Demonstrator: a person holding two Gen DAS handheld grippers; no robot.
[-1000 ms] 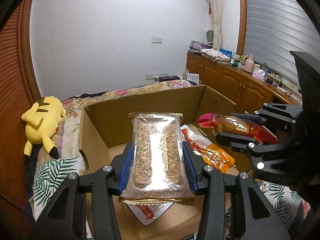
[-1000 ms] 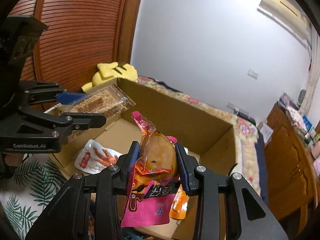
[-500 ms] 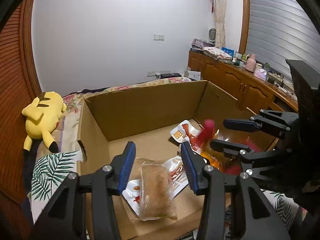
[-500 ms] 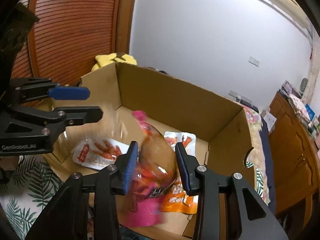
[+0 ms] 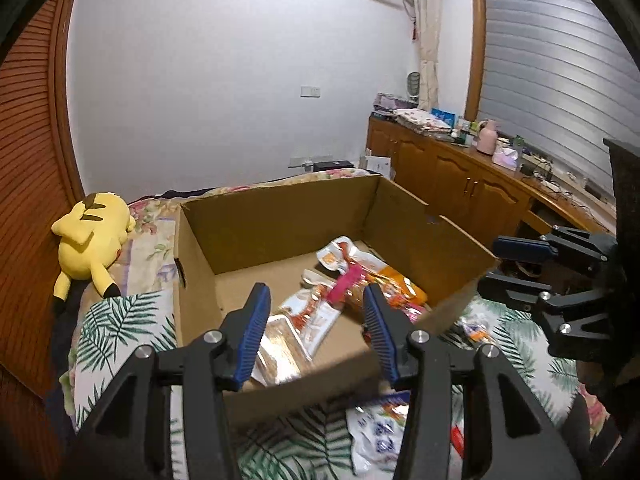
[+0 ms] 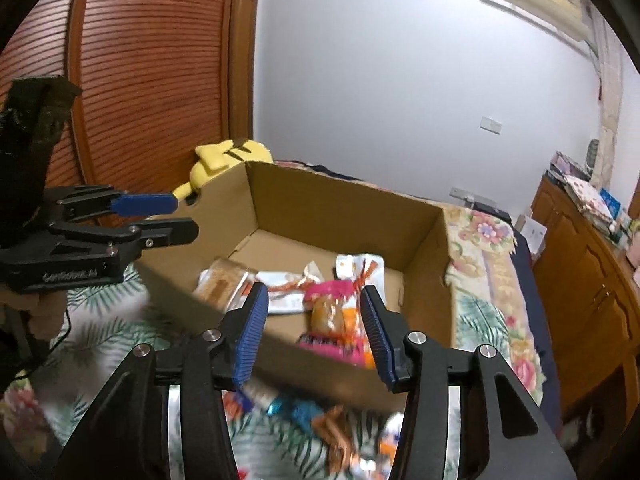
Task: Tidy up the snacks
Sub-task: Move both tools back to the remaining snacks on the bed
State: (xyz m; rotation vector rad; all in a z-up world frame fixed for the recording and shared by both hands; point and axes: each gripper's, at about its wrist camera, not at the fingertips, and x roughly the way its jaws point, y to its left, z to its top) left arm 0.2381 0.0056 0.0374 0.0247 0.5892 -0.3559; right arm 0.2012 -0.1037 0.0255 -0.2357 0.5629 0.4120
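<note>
- The left gripper (image 5: 316, 332) hovers at the near edge of the cardboard box (image 5: 280, 216), jaws parted about halfway with nothing between them.
- The right gripper (image 6: 314, 330) hangs over the box's near wall; its jaws have just been opening and no pad presses on anything (the pink-and-orange packet is seen between them only because it lies in the box below).
- In the left wrist view the right gripper (image 5: 500, 268) shows side-on beyond the box's right wall, jaws apart.
- The box sits on a bed (image 5: 120, 320) covered with a leaf-print spread, open at the top.
- Inside the box, a clear packet of grain bars (image 5: 280, 354) lies on the floor near the front wall, partly under a white snack packet with orange print (image 5: 312, 312).
- The pink-and-orange packet (image 6: 336, 316), holding something brown, lies toward the front right of the box, on top of other wrappers.
- Another white packet (image 5: 340, 254) lies further back.
- More snack packets (image 5: 380, 432) lie loose on the spread in front of the box (too blurred to tell apart).
- A yellow plush toy (image 5: 90, 240) lies on the bed to the left of the box, by a slatted wooden door (image 6: 152, 72).
</note>
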